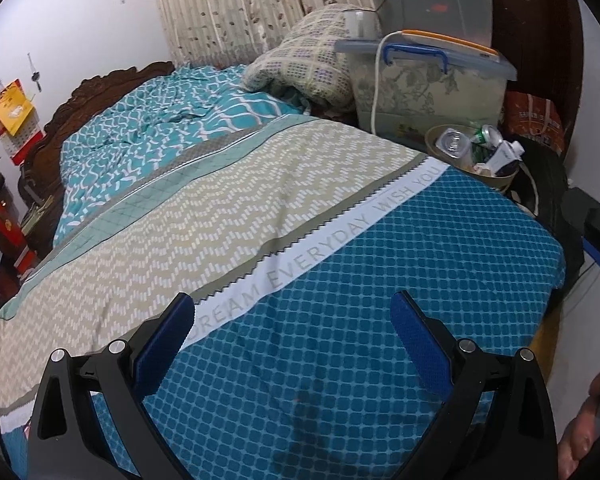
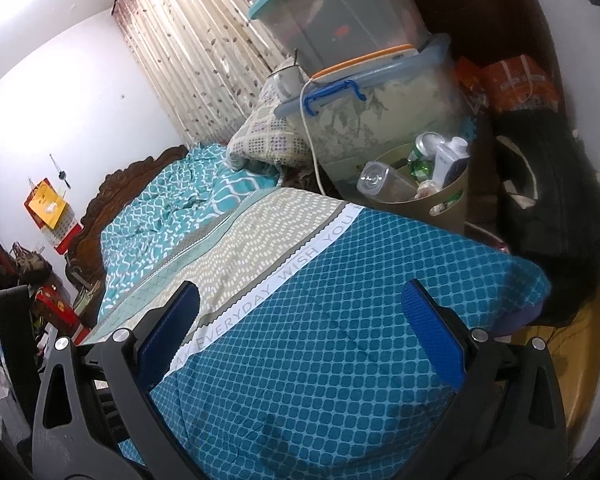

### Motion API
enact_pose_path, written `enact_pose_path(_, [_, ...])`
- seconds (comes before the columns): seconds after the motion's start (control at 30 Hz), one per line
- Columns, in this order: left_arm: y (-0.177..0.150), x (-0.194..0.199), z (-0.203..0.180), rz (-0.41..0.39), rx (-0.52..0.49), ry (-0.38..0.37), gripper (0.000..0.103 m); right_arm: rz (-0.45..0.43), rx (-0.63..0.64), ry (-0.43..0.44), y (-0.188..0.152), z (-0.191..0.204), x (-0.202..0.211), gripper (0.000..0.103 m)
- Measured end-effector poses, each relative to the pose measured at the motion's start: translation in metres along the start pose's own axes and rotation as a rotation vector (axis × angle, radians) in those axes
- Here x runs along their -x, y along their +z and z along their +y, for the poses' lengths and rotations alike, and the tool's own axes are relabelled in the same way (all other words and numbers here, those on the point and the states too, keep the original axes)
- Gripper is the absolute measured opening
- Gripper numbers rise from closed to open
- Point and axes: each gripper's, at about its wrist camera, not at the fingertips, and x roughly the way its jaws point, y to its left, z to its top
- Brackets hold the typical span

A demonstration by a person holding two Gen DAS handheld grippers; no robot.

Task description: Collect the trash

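Bedroom scene, both tongs over foot end of a bed (image 1: 228,208) with blue checked cover and a white strip reading DREAM EVERYDAY WISH YOU. Left tongs (image 1: 292,332) spread wide, nothing between the blue pads, hovering above the blue checked part. Right tongs (image 2: 300,316) also spread wide and empty, over the same blue part nearer the bed corner. Part of the right tool shows at the right edge of the left wrist view, and a hand (image 1: 588,420) at its lower right edge.

Trash sits in a beige bin (image 2: 452,204) just past the far edge of the bed, beside its right side. Bin is full: clear plastic bottle (image 2: 384,182) lying tilted across the rim, green can (image 2: 422,148) behind it, white carton (image 2: 452,160) upright, crumpled bits lower down. Same bin (image 1: 496,182) in the left view with silver can top (image 1: 454,142) and green can (image 1: 486,136) visible. No trash seen on the bed cover.

Behind the bin a clear storage box (image 1: 428,92) with blue handle, white cable hanging down its front, another clear box stacked on top. Folded patterned blanket (image 1: 300,68) left of the box. Black bag (image 2: 548,200) right of the bin, orange bag (image 2: 516,80) above it. Curtain (image 1: 240,8) at the back, carved dark headboard (image 1: 96,92) far left
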Motion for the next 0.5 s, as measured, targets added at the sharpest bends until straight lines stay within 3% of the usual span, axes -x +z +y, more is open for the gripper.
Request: enact_pose_path(0.5, [-0.002,-0.012,0.004,0.033,-0.007,-0.004,0.094,-0.022,-0.017,-0.022,0.004,0.000,0.004,0.100])
